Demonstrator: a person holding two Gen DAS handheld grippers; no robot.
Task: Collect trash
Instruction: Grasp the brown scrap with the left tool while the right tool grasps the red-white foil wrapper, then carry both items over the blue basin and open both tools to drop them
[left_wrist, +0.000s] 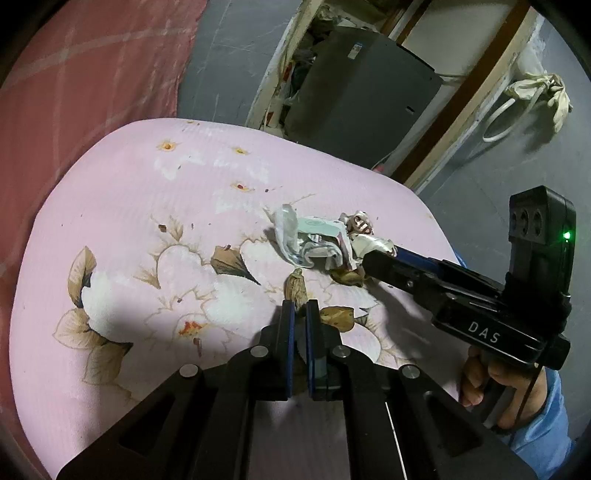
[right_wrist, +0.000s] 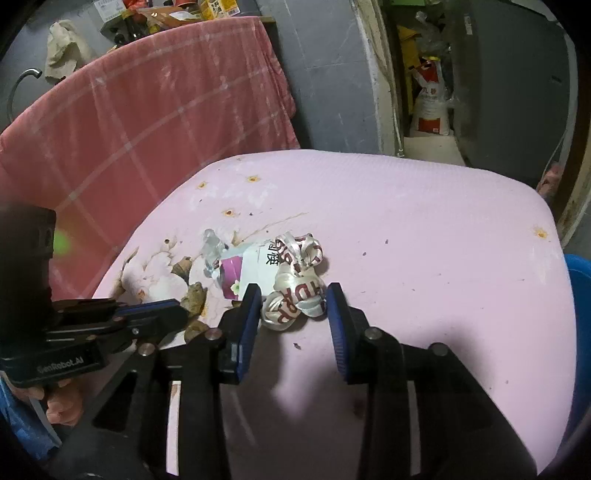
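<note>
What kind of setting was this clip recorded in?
Probably a lived-in home, perhaps a utility or storage corner. A pink floral table cover carries crumpled wrappers, a red checked blanket hangs behind, and a doorway shows a grey cabinet amid stored bags.

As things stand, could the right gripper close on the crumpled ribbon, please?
Probably yes: the right gripper is open with the crumpled ribbon already between its fingers, nothing blocking; the box lies just behind it.

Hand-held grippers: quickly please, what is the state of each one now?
Left hand-held gripper: nearly shut, apparently pinching a brown shell.
Right hand-held gripper: open, straddling the crumpled ribbon, not clamped.
</note>
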